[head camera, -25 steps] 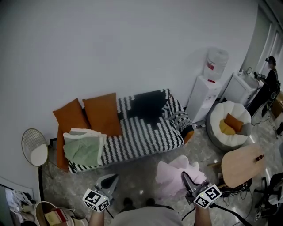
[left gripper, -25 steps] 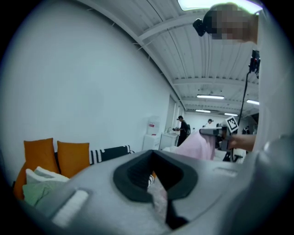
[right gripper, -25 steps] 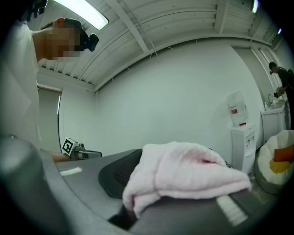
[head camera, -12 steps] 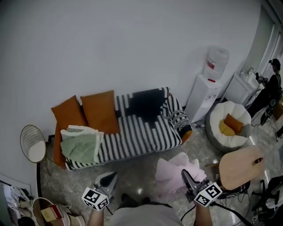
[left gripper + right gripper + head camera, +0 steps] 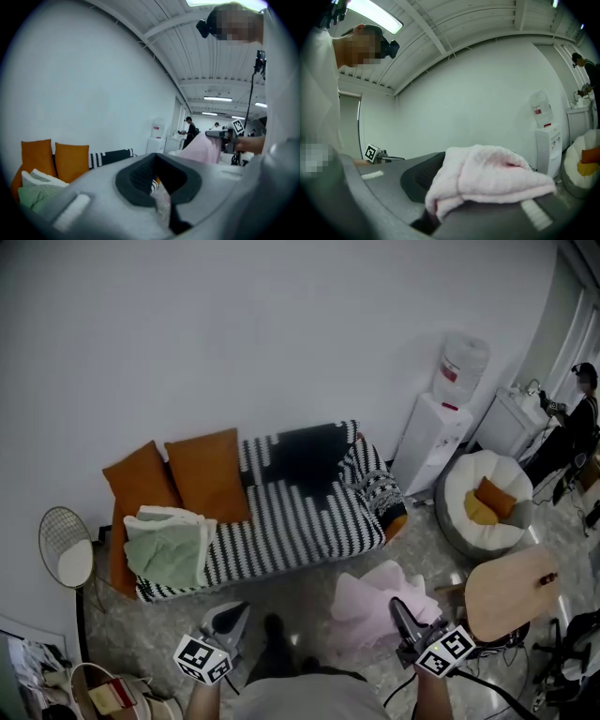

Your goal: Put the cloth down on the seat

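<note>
In the head view my right gripper (image 5: pixel 401 613) is shut on a bunched pink cloth (image 5: pixel 370 601), held over the floor in front of the sofa. The cloth (image 5: pixel 487 173) billows out over the jaws of the right gripper (image 5: pixel 440 190) in the right gripper view. The sofa seat (image 5: pixel 300 526), covered in a black-and-white striped throw, lies ahead and slightly left, well apart from the cloth. My left gripper (image 5: pixel 230 620) hangs low at the left with its jaws together and nothing in them. From the left gripper (image 5: pixel 157 178) view the pink cloth (image 5: pixel 201 147) shows to the right.
Two orange cushions (image 5: pixel 206 474) and folded green and white blankets (image 5: pixel 169 549) fill the sofa's left end. A water dispenser (image 5: pixel 441 427), a white beanbag chair (image 5: pixel 483 507) and a round wooden table (image 5: pixel 511 582) stand at the right. A round wire table (image 5: pixel 64 549) stands left; a person (image 5: pixel 572 418) far right.
The sofa has slid slightly left and down in the view, and a foot now shows forward on the floor. Both grippers keep their places; the cloth stays held.
</note>
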### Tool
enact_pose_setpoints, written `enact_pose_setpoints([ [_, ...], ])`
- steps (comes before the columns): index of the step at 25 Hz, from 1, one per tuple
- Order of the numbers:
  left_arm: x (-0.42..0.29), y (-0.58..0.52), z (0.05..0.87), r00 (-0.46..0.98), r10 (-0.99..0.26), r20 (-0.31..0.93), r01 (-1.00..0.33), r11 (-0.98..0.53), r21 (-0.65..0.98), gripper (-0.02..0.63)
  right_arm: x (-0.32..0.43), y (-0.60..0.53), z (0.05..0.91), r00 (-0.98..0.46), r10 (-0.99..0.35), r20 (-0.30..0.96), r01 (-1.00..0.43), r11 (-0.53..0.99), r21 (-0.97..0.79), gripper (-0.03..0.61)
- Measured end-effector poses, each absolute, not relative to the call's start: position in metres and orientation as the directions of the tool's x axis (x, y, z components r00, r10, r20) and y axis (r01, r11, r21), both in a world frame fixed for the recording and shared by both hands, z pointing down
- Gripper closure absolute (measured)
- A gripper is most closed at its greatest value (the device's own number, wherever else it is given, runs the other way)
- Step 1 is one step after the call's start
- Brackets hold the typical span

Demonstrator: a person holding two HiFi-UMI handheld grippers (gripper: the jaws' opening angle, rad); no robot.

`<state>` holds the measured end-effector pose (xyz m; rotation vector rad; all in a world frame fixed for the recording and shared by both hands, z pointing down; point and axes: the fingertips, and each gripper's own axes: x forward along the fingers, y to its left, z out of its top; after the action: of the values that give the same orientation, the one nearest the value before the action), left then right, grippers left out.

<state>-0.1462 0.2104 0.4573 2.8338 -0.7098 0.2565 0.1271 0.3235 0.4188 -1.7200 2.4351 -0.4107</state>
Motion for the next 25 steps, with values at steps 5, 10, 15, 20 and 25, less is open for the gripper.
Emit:
enact_pose_setpoints([
  [5, -0.140, 0.179, 0.460, 0.882, -0.415, 0.221, -0.454, -0.876, 0.165, 0.614, 0.126, 0.297, 0.423, -0.320, -0.946, 0.055, -0.908, 0.290, -0.302, 0.546],
  [10, -0.136, 0.133, 0.460, 0.894, -0.391, 0.217, -0.430, -0.886, 0.176, 0.614, 0.125, 0.260, 0.420, -0.302, -0.952, 0.048, -0.911, 0.273, -0.310, 0.546],
  [15, -0.133, 0.088, 0.464, 0.903, -0.369, 0.220, -0.410, -0.893, 0.185, 0.614, 0.125, 0.224, 0.419, -0.280, -0.959, 0.037, -0.913, 0.254, -0.319, 0.546],
  [20, -0.128, 0.042, 0.465, 0.914, -0.338, 0.227, -0.381, -0.906, 0.184, 0.614, 0.124, 0.184, 0.420, -0.253, -0.966, 0.047, -0.920, 0.225, -0.321, 0.546],
  [25, -0.124, 0.001, 0.464, 0.930, -0.282, 0.236, -0.325, -0.930, 0.173, 0.614, 0.122, 0.146, 0.417, -0.219, -0.974, 0.061, -0.930, 0.189, -0.315, 0.546],
])
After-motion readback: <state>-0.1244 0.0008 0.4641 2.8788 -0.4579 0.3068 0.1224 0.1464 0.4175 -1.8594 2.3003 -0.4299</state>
